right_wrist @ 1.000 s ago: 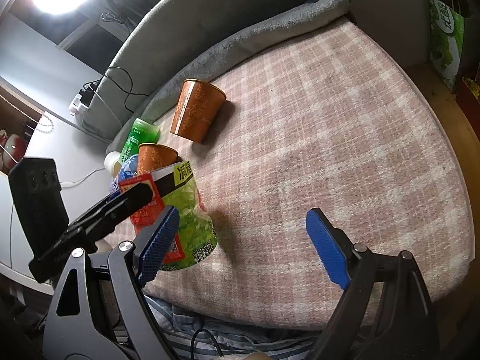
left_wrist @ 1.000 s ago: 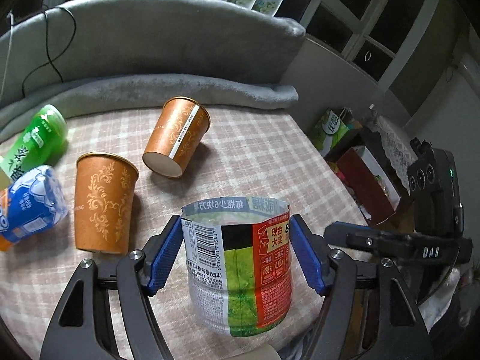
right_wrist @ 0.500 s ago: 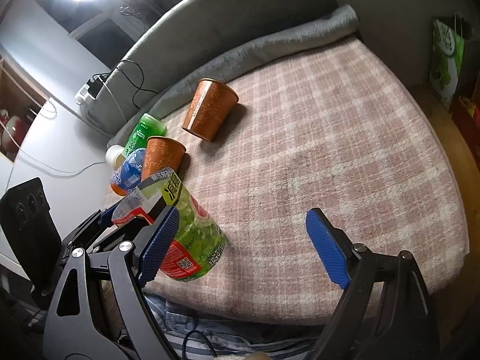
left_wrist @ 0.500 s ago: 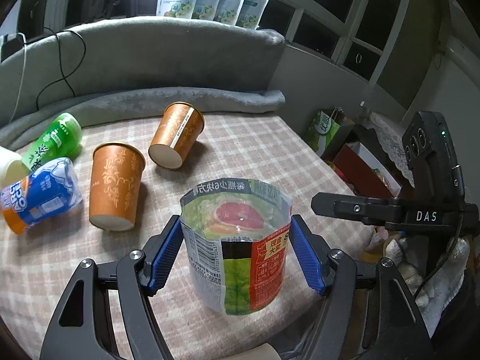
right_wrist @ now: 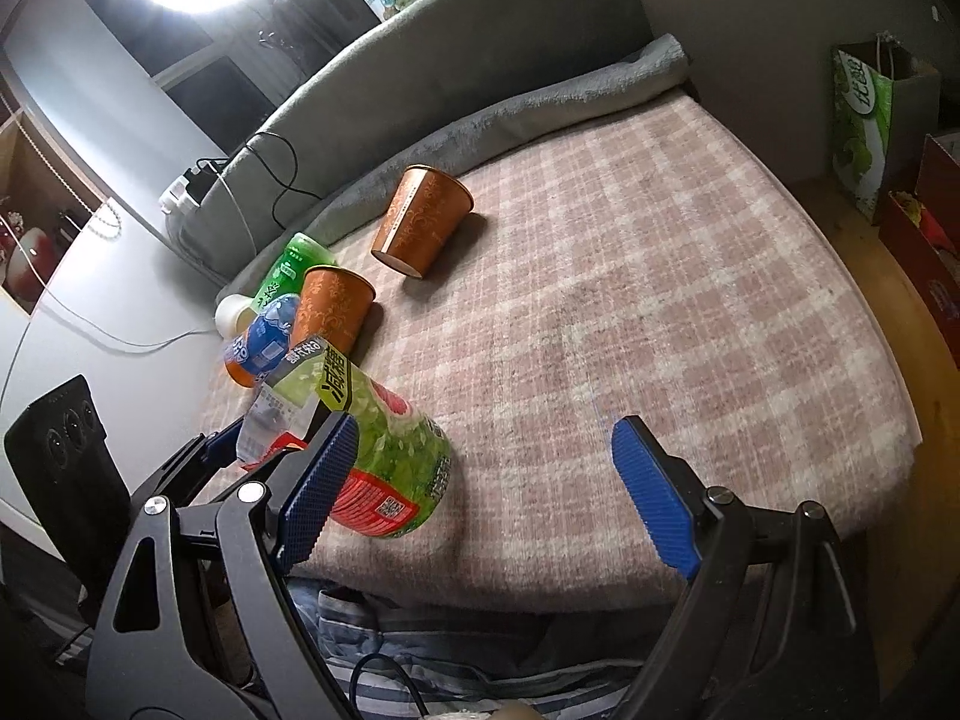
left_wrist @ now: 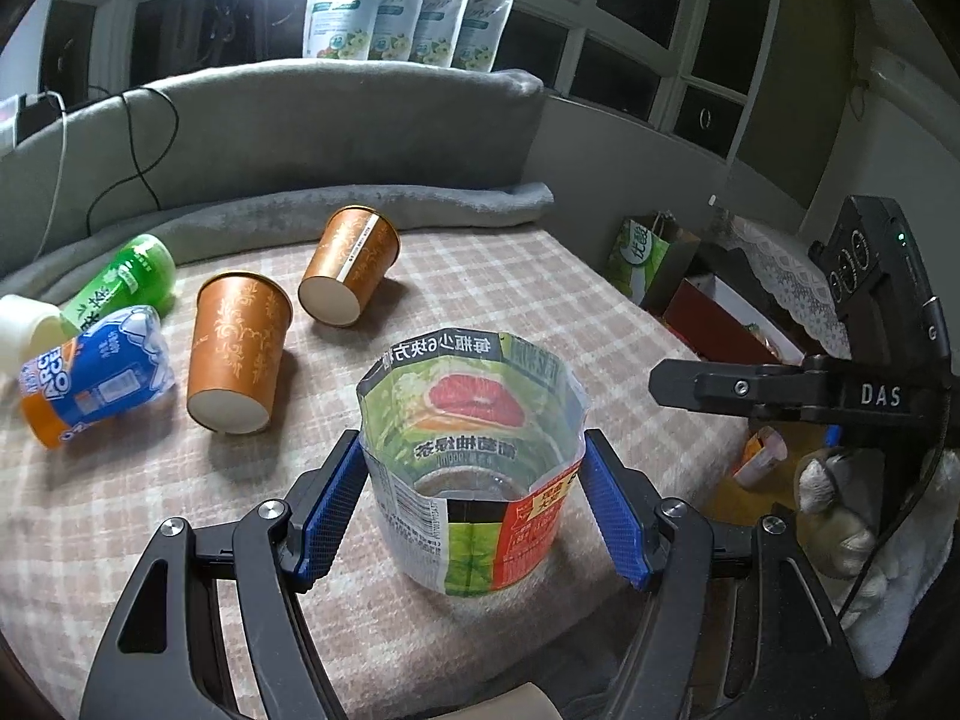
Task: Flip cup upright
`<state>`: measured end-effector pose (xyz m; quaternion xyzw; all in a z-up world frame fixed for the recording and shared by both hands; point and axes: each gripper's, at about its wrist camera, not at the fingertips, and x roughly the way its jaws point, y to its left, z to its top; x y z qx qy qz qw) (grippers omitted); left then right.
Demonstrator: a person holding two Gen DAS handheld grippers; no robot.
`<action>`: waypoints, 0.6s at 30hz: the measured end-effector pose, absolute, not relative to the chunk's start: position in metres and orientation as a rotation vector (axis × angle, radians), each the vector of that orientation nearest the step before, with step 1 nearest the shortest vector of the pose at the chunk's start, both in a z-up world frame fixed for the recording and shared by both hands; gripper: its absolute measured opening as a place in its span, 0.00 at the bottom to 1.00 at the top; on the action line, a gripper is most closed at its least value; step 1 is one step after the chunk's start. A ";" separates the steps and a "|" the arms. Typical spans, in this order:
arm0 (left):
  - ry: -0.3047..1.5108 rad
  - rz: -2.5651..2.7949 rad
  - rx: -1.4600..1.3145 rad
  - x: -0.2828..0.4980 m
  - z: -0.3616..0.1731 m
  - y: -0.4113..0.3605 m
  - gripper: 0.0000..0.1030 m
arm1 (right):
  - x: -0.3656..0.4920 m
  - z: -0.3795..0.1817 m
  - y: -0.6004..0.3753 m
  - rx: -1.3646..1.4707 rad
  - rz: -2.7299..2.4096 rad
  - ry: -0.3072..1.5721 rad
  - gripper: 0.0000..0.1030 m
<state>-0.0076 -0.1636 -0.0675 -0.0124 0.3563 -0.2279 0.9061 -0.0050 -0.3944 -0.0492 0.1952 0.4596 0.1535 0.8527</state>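
The cup is a cut-off plastic bottle with a green and red label [left_wrist: 474, 468]. It stands open end up on the plaid table, tilted a little in the right wrist view [right_wrist: 372, 450]. My left gripper [left_wrist: 474, 510] is shut on its sides with both blue pads. My right gripper [right_wrist: 480, 492] is open and empty, just right of the cup near the table's front edge.
Two orange paper cups [left_wrist: 237, 354] [left_wrist: 351, 267] lie on their sides at the far left. A blue bottle [left_wrist: 90, 372] and a green bottle [left_wrist: 120, 288] lie beyond them. A grey cushion [left_wrist: 300, 138] rims the back. The table edge [right_wrist: 888, 420] drops off at right.
My left gripper has turned the cup so that its open end faces up and its base rests on the table. My right gripper has stayed open.
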 end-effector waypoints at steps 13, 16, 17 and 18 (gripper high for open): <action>0.740 -0.455 -0.007 -0.022 -0.071 -0.160 0.73 | -0.031 -0.038 -0.393 0.374 0.318 0.903 0.86; 0.744 -0.456 -0.010 -0.026 -0.072 -0.158 0.73 | -0.034 -0.036 -0.392 0.371 0.321 0.895 0.86; 0.744 -0.455 -0.010 -0.027 -0.071 -0.157 0.73 | -0.035 -0.035 -0.391 0.370 0.321 0.892 0.86; 0.743 -0.454 -0.011 -0.028 -0.071 -0.155 0.73 | -0.036 -0.035 -0.391 0.367 0.321 0.889 0.86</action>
